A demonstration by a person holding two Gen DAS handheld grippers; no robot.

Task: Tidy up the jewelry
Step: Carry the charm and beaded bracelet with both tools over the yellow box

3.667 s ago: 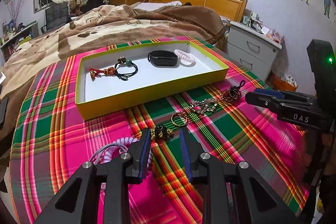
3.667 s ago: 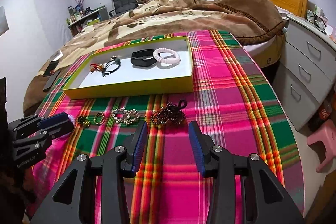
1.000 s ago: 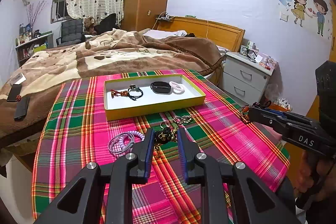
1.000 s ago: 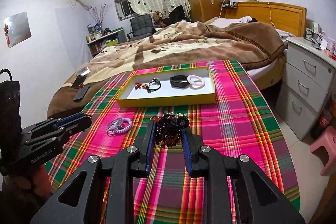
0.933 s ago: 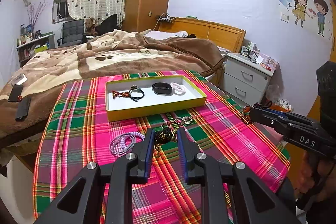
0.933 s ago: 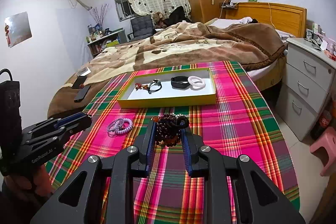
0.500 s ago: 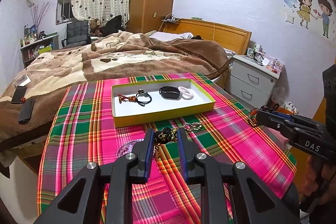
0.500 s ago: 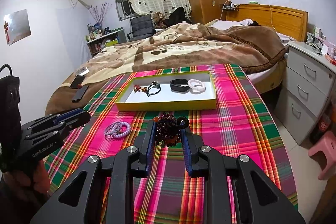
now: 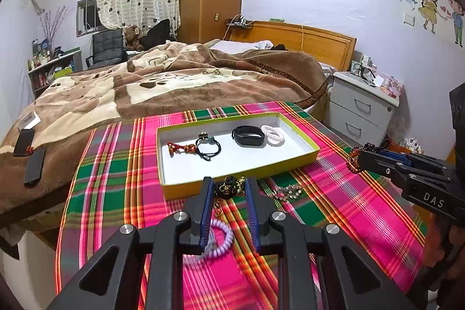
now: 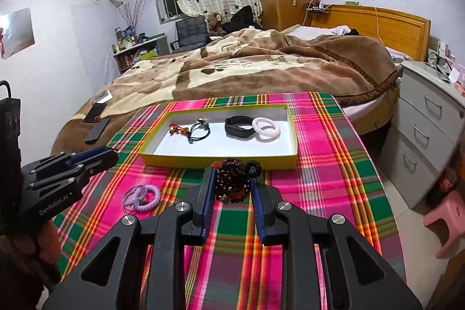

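A yellow tray (image 9: pixel 241 175) (image 10: pixel 221 160) sits on the plaid tablecloth. It holds a red charm, a black hair tie (image 9: pixel 207 148), a black band (image 9: pixel 248 135) and a white coil bracelet (image 9: pixel 272 134). My left gripper (image 9: pixel 228 189) is shut on a black and gold keychain (image 9: pixel 229 188) just short of the tray's near wall. My right gripper (image 10: pixel 232 182) is shut on a dark bead bracelet (image 10: pixel 232 179), held above the cloth before the tray. A gold chain piece (image 9: pixel 286 191) and a purple coil hair tie (image 9: pixel 219 240) (image 10: pixel 142 197) lie on the cloth.
The plaid cloth (image 9: pixel 334 211) covers a table at the foot of a bed with a brown blanket (image 9: pixel 174 83). Phones (image 9: pixel 35 161) lie at the bed's left edge. A white nightstand (image 9: pixel 360 106) stands right, with a pink stool (image 10: pixel 444 220) on the floor.
Both grippers closed on their pieces, lifted them off the cloth and have since moved forward toward the tray. The tray looks larger and nearer now.
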